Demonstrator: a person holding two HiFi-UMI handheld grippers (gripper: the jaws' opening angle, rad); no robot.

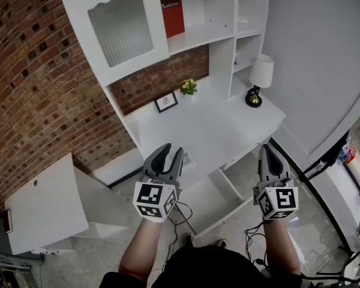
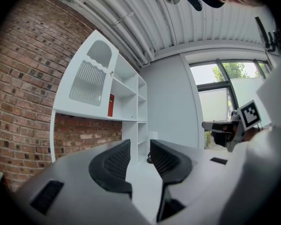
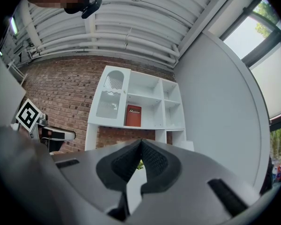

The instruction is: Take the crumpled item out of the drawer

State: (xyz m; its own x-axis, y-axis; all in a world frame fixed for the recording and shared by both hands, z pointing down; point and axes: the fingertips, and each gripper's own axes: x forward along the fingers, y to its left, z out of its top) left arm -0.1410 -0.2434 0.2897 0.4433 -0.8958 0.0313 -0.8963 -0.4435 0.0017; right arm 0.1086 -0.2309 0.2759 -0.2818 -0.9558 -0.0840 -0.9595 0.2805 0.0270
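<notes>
the left gripper [image 1: 171, 155] is held level in front of the white wooden desk [image 1: 228, 131], its two black ribbed jaws standing well apart with nothing between them; through the gap its own view shows only the pale desk top; the right gripper [image 1: 267, 150] is level too, near the desk's right corner, its jaws drawn in until the tips meet, clamping nothing; the person's forearms [image 1: 145, 245] reach up to both grippers from the bottom of the head view; just beside the left gripper's tip, at the desk's front edge, lies the small pale crumpled item [image 1: 189, 158]; whether it rests on the desk top or just under its edge cannot be told; below and between the grippers the flat white drawer [image 1: 213, 200] stands pulled out from under the desk; black cables [image 1: 180, 212] trail on the grey floor beside it; farther back on the desk stand a small framed picture [image 1: 166, 102], a little pot of yellow flowers [image 1: 189, 87] and a white-shaded lamp on a dark round base [image 1: 259, 80]; above them rises a white shelf unit [image 1: 219, 35] holding a red book [image 1: 172, 12], with a ribbed-glass cabinet door [image 1: 120, 29] at its left; a red brick wall [image 1: 42, 71] stands behind.
</notes>
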